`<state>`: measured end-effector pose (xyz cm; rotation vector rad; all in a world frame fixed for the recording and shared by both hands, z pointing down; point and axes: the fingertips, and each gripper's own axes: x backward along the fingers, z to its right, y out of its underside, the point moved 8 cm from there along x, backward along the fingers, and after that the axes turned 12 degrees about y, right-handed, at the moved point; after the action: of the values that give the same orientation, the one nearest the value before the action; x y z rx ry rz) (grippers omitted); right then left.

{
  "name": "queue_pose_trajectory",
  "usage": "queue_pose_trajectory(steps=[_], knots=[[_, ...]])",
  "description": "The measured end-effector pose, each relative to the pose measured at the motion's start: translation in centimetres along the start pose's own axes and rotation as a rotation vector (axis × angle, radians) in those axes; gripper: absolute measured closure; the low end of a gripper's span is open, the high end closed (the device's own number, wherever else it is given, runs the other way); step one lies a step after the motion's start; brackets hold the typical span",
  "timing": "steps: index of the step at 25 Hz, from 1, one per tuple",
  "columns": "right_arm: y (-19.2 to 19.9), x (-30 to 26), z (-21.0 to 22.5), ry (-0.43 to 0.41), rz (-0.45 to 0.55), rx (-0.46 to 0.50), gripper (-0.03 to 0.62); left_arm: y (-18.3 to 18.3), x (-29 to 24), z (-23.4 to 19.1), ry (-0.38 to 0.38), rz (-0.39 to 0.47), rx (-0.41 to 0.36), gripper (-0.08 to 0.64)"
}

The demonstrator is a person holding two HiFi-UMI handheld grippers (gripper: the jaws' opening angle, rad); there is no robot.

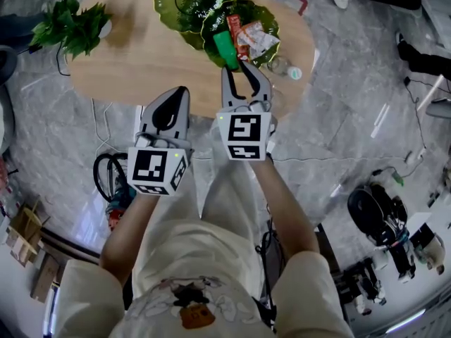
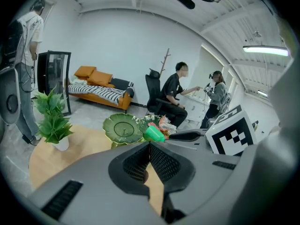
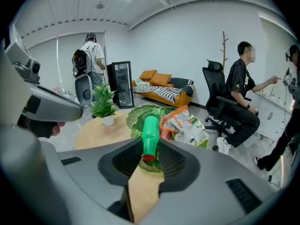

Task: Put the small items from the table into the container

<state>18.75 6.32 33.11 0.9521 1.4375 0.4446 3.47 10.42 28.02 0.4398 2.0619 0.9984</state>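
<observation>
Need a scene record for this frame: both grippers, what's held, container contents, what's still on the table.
left gripper: jaws together, nothing between them
right gripper: shut on green bottle, red end nearest the gripper, bottle over the front dish
container: front green leaf dish, holds snack packets
second dish: behind the first, nothing visible in it
still on table: what looks like a small clear bottle beside the front dish
other: potted plant at the table's left end
</observation>
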Motion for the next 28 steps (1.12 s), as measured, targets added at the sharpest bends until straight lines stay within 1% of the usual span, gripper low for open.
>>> queue_pose_trajectory(steps=[7,14,17,20,23,26,28], knots=[[-0.5,0.9,0.4,0.001,0.011,0.0,0.499,-0.7,0.3,0.4,-0.002,0.01,-0.007,0.551],[-1.3,2.5,0.5,0.013,0.042,-0.016,0.5,-1.6,1.1,1.0,-0.003,0.023,-0.024,0.551],[-2.1,3.6,0.5,0.016,0.079,0.019,0.5,-2.3,1.5,1.5,-0.001,0.026,-0.037,0.552],[-2.8,4.5,0.4,-0.001,0.106,0.043,0.504,-3.0,1.9,2.0,-0.003,0.033,-0.046,0.552],[-3.4,5.7,0.4,0.005,0.131,0.049,0.566,-3.6,2.4,2.7,-0.001,0.039,-0.058,0.552],[-4.1,7.0,0.2,-0.003,0.138,0.044,0.577,-4.3,3.0,3.5,0.005,0.046,-0.072,0.552],[-4.4,7.8,0.0,-0.023,0.13,0.039,0.584,-4.7,3.6,4.1,0.008,0.049,-0.081,0.551]])
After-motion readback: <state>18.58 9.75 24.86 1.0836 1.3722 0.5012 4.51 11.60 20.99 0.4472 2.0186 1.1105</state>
